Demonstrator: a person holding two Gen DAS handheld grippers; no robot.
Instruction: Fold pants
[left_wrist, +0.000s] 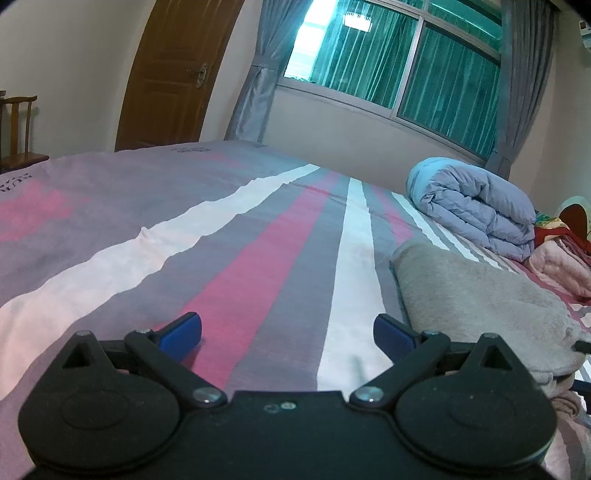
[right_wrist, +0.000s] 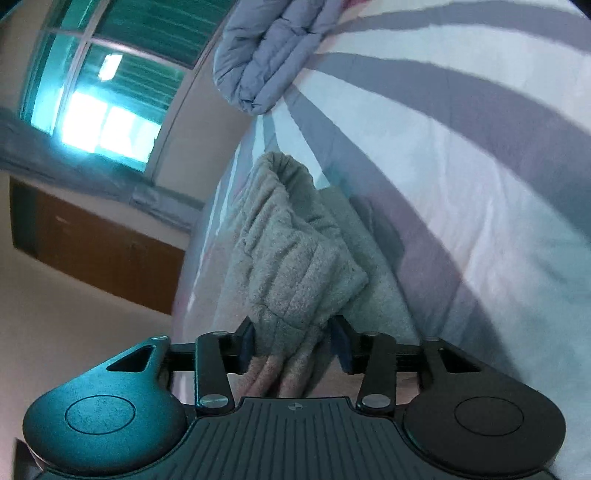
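Right fingers (right_wrist: 248, 341) | flank bunched grey pants (right_wrist: 291, 266) | touching

The left wrist camera sits low over the bed (left_wrist: 258, 229), close to the striped cover, upright and facing along it toward the window (left_wrist: 399, 62), with the blue quilt (left_wrist: 476, 210) right of centre and the grey pants (left_wrist: 480, 295) beside its right finger. The right wrist camera is rolled far over, so the bed (right_wrist: 461, 155) fills its right side; it looks from very near along the pants (right_wrist: 295, 258) toward the quilt (right_wrist: 266, 51). Both views share the quilt, pants, window (right_wrist: 110, 92) and bed.
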